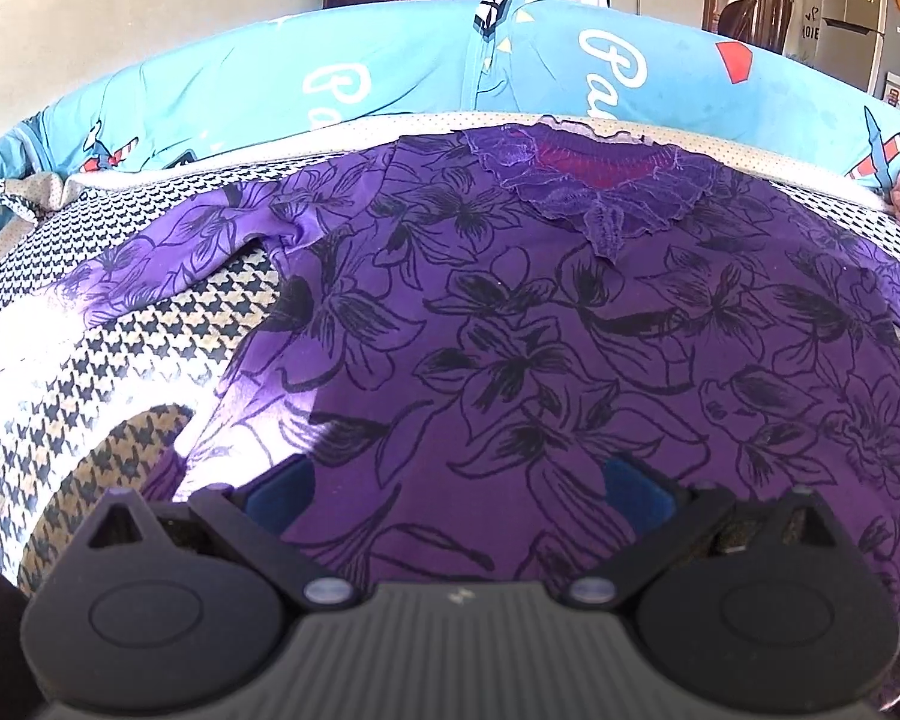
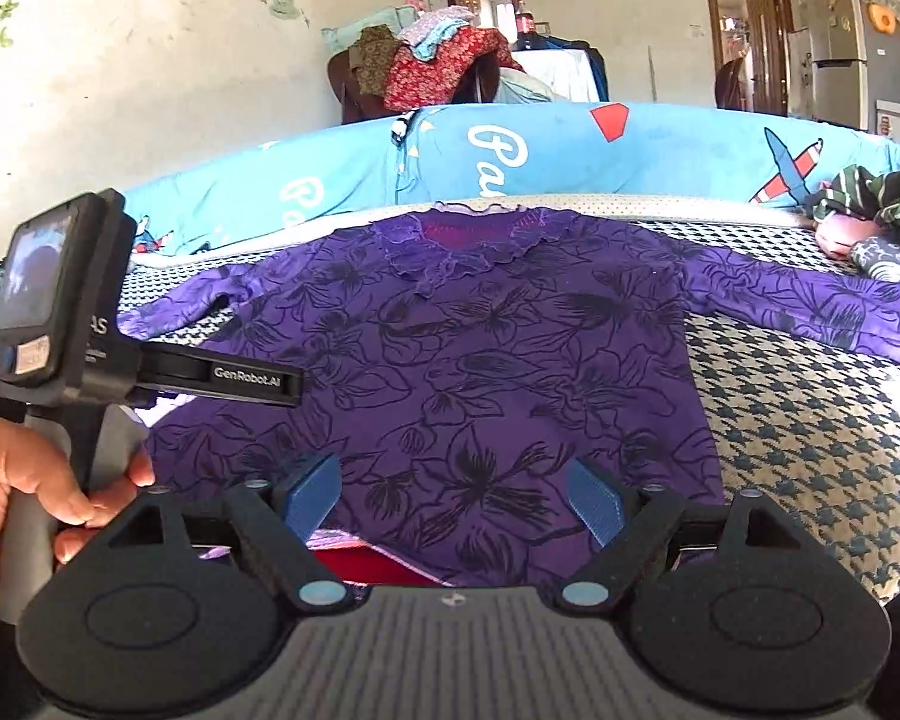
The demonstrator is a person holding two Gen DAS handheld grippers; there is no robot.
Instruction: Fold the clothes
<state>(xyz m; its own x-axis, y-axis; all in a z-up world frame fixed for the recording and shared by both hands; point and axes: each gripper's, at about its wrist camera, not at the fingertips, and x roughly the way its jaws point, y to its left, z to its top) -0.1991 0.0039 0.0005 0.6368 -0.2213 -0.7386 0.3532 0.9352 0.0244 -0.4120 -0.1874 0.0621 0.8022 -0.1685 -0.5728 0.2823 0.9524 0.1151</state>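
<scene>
A purple top with black flower print (image 1: pixel 540 324) lies spread flat on the houndstooth bed cover (image 1: pixel 78 396), lace neckline at the far side. Its left sleeve (image 1: pixel 168 252) lies crumpled, its right sleeve (image 2: pixel 822 300) stretches out to the right. My left gripper (image 1: pixel 457 489) hovers over the lower hem, jaws wide apart, nothing between the blue pads. My right gripper (image 2: pixel 453 495) hangs over the hem too, open with only cloth below. The other gripper's body, held by a hand (image 2: pixel 24 498), shows at the left of the right wrist view.
A rolled blue quilt with airplane print (image 2: pixel 570 162) runs along the far bed edge. More clothes (image 2: pixel 876 216) lie at the right of the bed. A chair heaped with garments (image 2: pixel 426 72) stands behind. Doorways and a fridge (image 2: pixel 834 42) are at the back right.
</scene>
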